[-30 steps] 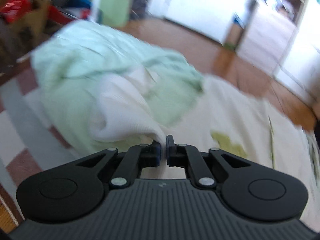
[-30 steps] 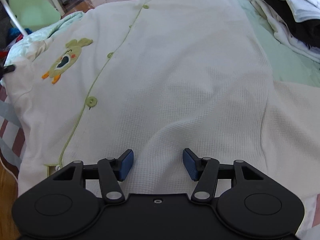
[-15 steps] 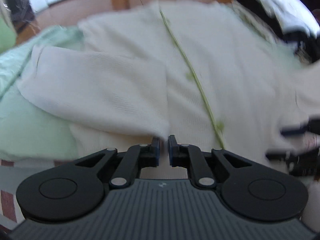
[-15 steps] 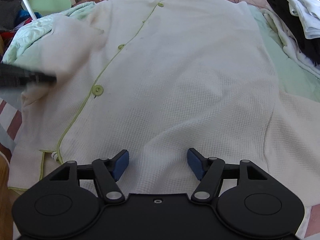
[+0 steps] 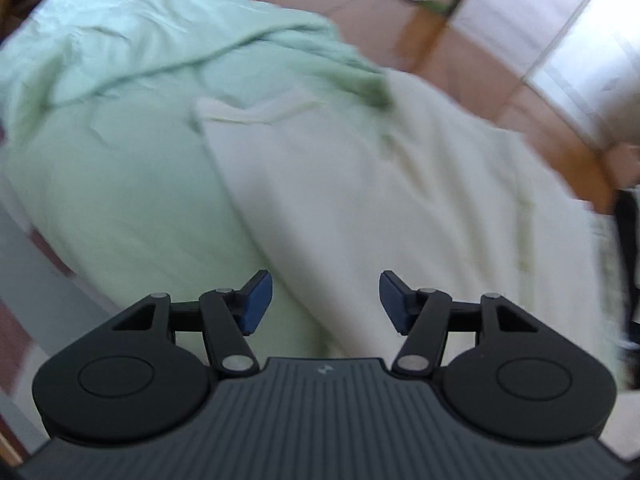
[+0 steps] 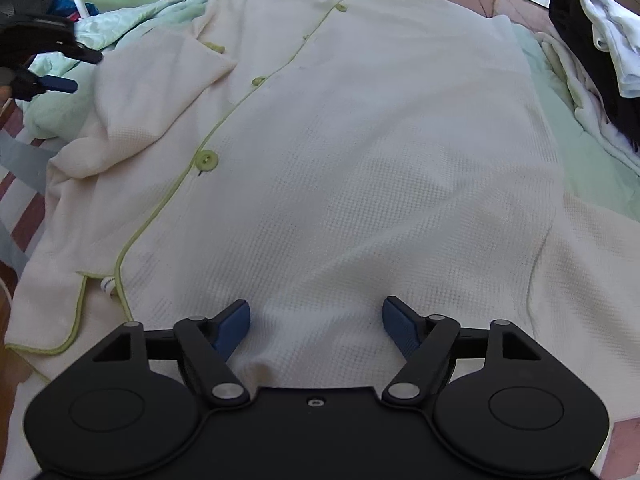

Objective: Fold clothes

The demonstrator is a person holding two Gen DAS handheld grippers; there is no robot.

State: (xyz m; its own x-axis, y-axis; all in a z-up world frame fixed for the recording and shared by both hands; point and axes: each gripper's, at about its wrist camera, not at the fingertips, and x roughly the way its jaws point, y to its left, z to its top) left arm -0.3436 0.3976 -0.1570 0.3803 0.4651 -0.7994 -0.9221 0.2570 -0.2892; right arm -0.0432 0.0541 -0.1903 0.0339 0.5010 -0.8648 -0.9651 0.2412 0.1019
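Note:
A cream waffle-knit pyjama shirt (image 6: 360,168) with green piping and green buttons lies flat, front up. Its left sleeve (image 6: 160,92) is folded inward over the chest. My right gripper (image 6: 316,330) is open and empty, low over the shirt's near part. My left gripper (image 5: 326,300) is open and empty above the shirt's left edge (image 5: 360,200), where it meets the green quilt. The left gripper also shows at the far left of the right wrist view (image 6: 52,72), clear of the sleeve.
A pale green quilt (image 5: 120,128) lies under and left of the shirt. A pile of black and white clothes (image 6: 592,48) sits at the right. A striped rug (image 6: 24,200) and wooden floor (image 5: 480,60) surround the bedding.
My left gripper carried the sleeve inward over the chest, opened and let it go, then drew back to the left. The right gripper stayed open and moved little.

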